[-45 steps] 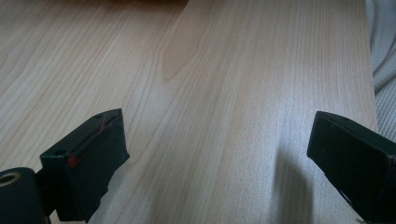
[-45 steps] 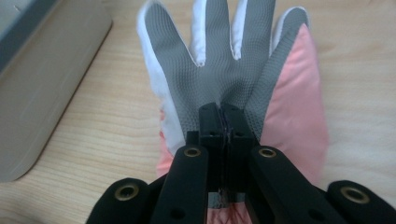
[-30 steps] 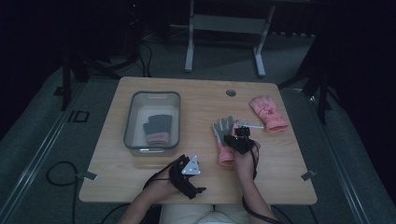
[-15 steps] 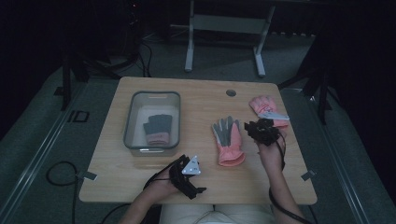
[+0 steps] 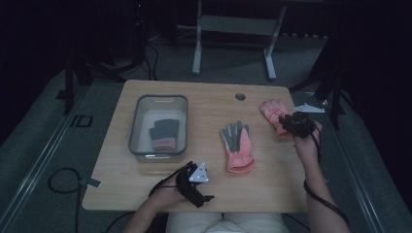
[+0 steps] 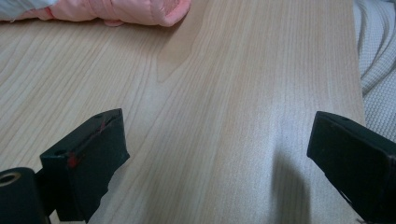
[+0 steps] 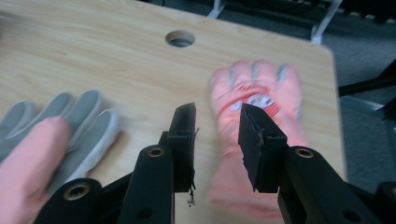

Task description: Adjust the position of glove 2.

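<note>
high view: a wooden table (image 5: 204,102) with a round hole (image 5: 240,96) near its far edge. a clear plastic bin (image 5: 138,124) stands on the left part of the table and holds a dark grey glove with a pink cuff (image 5: 164,133). a pink glove with grey palm (image 5: 236,142) lies flat near the middle, fingers pointing away from the person. a second pink glove (image 5: 272,111) lies near the far right corner, its cuff end covered by the right gripper (image 5: 295,123), which the person's right hand holds above it.

the left gripper (image 5: 194,184) rests at the near edge of the table, held in the left hand, with its grey three-cornered plate on top.

left gripper view: the two black jaws stand wide apart over bare wood, nothing between them; the cuff of the middle glove (image 6: 116,10) lies along the top of the frame, well apart from the jaws.

right gripper view: the jaws are partly apart, a narrow gap between them, poised over the wrist of the second pink glove (image 7: 254,98), not closed on it; whether they touch the fabric cannot be told. the grey-palmed glove (image 7: 60,126) lies to the left, blurred, and the hole (image 7: 180,38) beyond.
</note>
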Demonstrator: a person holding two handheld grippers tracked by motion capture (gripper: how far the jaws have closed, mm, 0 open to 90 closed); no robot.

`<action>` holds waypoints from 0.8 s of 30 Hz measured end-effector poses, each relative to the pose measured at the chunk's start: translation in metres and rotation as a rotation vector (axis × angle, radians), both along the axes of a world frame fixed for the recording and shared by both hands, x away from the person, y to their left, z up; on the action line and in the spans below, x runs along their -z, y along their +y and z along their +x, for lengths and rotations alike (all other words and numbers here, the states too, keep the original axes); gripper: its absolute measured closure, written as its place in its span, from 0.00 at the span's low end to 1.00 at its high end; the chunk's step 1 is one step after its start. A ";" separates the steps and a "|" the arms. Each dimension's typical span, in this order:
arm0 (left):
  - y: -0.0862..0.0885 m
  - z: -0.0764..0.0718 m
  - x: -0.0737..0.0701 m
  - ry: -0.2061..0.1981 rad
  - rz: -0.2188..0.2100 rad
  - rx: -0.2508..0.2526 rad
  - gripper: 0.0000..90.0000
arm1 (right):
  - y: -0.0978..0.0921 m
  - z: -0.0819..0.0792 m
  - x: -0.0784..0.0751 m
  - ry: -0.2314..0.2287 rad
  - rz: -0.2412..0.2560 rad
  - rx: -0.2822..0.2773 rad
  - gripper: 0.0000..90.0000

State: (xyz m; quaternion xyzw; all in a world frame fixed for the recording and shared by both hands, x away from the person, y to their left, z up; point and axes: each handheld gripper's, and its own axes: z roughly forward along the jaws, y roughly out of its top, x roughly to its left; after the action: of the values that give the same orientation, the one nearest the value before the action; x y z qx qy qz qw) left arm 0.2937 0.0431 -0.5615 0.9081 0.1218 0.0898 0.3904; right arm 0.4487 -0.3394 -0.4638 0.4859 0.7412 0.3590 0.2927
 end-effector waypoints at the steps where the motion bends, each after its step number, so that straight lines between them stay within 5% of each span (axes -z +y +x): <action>1: 0.000 0.000 0.000 0.002 -0.003 -0.002 0.05 | -0.001 0.004 -0.001 0.000 0.002 -0.009 0.72; 7: 0.002 0.001 0.000 0.006 -0.015 -0.006 0.05 | -0.003 0.027 -0.001 0.036 -0.044 -0.018 0.71; 15: 0.001 0.001 0.000 0.006 -0.013 -0.006 0.05 | -0.008 0.054 0.005 0.062 -0.044 -0.003 0.68; 24: 0.001 0.000 -0.001 0.004 -0.014 -0.008 0.04 | -0.017 0.088 0.032 0.133 -0.064 0.041 0.61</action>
State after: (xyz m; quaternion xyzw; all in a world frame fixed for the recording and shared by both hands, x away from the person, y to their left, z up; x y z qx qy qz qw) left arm 0.2940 0.0442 -0.5610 0.9051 0.1270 0.0886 0.3961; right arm 0.5365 -0.3560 -0.4955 0.5142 0.7600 0.2960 0.2655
